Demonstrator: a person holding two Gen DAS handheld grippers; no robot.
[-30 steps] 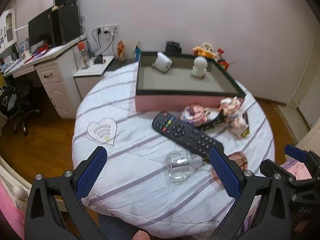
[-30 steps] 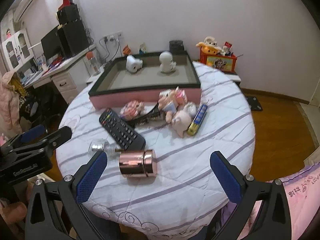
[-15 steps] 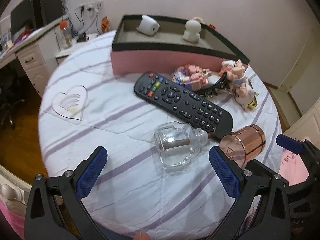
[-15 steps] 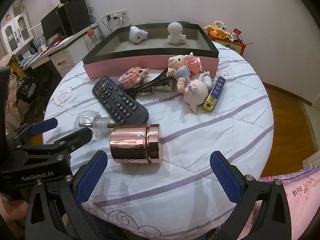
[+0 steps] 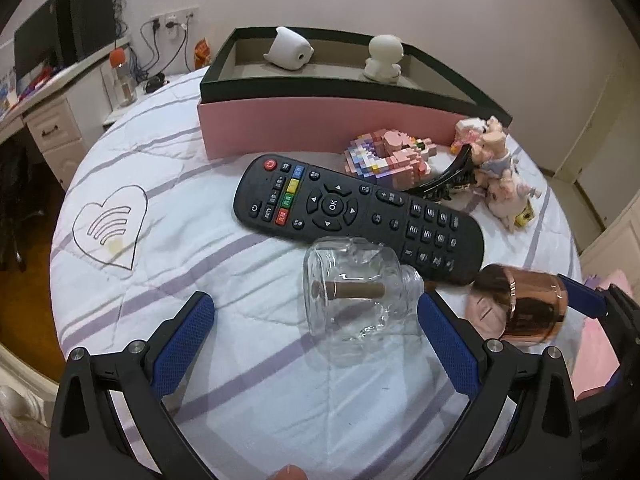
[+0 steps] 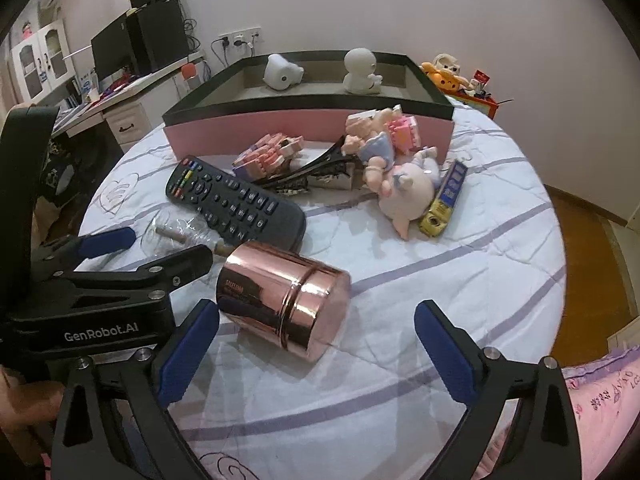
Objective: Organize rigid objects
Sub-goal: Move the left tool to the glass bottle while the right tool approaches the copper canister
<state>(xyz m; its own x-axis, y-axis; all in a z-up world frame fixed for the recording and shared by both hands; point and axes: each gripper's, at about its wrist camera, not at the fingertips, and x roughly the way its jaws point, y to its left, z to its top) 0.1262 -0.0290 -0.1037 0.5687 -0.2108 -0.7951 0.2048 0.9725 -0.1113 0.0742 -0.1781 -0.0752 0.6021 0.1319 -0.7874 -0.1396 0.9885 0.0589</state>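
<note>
Round table [image 6: 460, 280] — bare cloth at near edge and right; left gripper [image 5: 316, 340] wide open, glass bottle [image 5: 356, 292] just ahead between the jaws; right gripper [image 6: 316, 340] closing, unpressed, around copper can [image 6: 280, 304].

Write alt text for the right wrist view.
A rose-gold canister lies on its side on a striped tablecloth just ahead of the right gripper, whose blue-padded fingers are closing but not touching it. Behind lie a black remote, toys and a pink-sided tray.
</note>
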